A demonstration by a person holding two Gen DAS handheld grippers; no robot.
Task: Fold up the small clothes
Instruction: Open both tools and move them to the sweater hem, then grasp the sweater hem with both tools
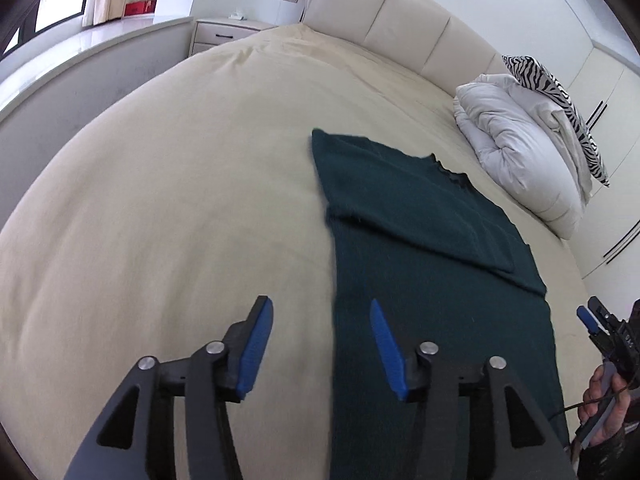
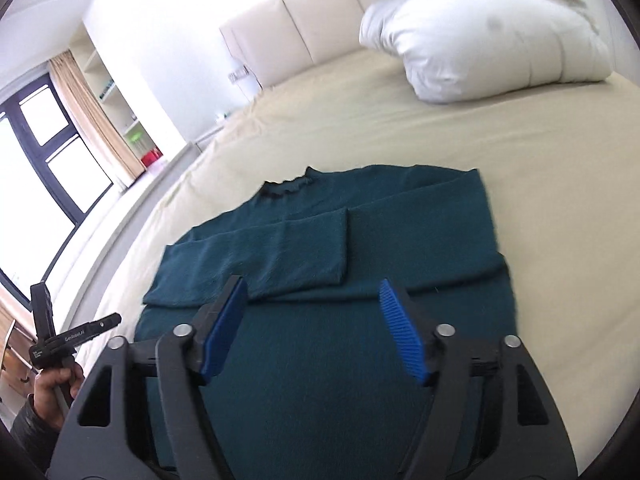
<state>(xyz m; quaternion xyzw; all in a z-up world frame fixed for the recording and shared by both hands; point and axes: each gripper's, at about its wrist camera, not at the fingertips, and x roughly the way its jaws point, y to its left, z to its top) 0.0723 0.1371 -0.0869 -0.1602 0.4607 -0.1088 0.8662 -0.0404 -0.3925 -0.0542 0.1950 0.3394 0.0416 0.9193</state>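
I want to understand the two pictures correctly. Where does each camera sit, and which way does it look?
Left wrist: on the left gripper, jaws open, looking down across the bed toward the headboard; the right gripper shows at the edge.
Right wrist: on the right gripper, jaws open, above the green sweater; the left gripper shows.
Shared: sweater, bed, white duvet.

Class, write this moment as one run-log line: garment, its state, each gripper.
garment: green sweater on bed | state: sleeves folded across chest | left gripper: open, empty | right gripper: open, empty
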